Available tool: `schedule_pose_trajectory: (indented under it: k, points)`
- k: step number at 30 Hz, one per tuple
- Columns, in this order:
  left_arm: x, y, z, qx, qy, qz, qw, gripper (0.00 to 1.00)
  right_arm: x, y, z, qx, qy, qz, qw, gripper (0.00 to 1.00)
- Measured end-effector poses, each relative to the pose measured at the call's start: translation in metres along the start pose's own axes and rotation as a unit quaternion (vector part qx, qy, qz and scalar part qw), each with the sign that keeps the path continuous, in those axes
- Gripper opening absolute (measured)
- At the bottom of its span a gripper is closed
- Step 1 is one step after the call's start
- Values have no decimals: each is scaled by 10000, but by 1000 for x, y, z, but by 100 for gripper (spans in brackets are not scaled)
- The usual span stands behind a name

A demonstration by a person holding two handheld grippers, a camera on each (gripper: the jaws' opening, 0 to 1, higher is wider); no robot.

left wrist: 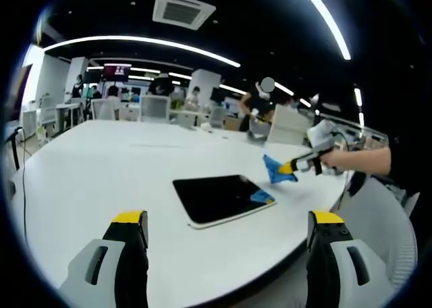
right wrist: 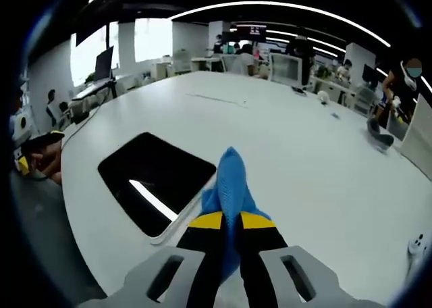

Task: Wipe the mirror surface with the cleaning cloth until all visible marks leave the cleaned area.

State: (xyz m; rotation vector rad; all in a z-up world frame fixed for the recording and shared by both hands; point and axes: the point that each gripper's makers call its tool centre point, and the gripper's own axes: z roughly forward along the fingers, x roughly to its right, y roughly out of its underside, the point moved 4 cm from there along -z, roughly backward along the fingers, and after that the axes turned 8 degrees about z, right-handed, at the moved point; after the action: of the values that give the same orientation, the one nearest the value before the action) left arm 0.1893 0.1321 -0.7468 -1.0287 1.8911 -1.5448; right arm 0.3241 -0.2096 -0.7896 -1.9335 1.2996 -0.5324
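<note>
My left gripper (left wrist: 228, 228) hangs above the near edge of the large white round-cornered tabletop (left wrist: 101, 166), its two yellow-tipped jaws standing wide apart with nothing between them. My right gripper (right wrist: 231, 221) has its jaws pressed together on the bright blue cleaning cloth (right wrist: 231, 180); the cloth rises from between the yellow tips to a soft point that aims away from me.

The flat black rectangular mirror with a thin white border and rounded corners (left wrist: 219, 198) lies face up on the tabletop near its near edge. In the left gripper view its long axis runs roughly left to right across the picture, slightly slanted, with one corner aimed at the right gripper (left wrist: 291, 167). In the right gripper view the mirror (right wrist: 152, 180) sits left of the cloth, one corner close to the gripper tips; I cannot tell whether cloth and glass touch.

A red-lit screen (left wrist: 116, 69) hangs far back in the room; its writing is too small to read.

The left gripper view shows the right gripper from the side, held by a hand (left wrist: 334, 158), the cloth (left wrist: 277, 169) beyond the mirror's far right corner, and a blue reflection on the glass at that corner. The right gripper view shows a bright ceiling-light streak reflected in the mirror.
</note>
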Motion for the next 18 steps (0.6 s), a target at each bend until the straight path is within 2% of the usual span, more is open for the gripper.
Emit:
schedule_pose_trajectory:
  k: [2, 5, 8, 11, 14, 18]
  points:
    - [0, 0, 0, 9, -8, 5, 10000, 99, 0, 6, 0, -38, 6, 1, 10000, 6]
    - [0, 0, -1, 13, -22, -1, 10000, 99, 1, 14, -1, -124, 15, 129, 9998, 15]
    - [-1, 0, -1, 3, -33, -6, 10000, 99, 1, 10, -9, -64, 62, 109, 9999, 16]
    - [-1, 0, -1, 18, -34, -7, 10000, 99, 2, -2, -20, 119, 59, 156, 9998, 20]
    - [0, 0, -2, 22, -8, -21, 10000, 99, -3, -19, -40, 530, -40, 346, 9980, 26]
    - [1, -1, -2, 42, 52, -30, 10000, 99, -10, -24, -62, 769, -59, 508, 9957, 31]
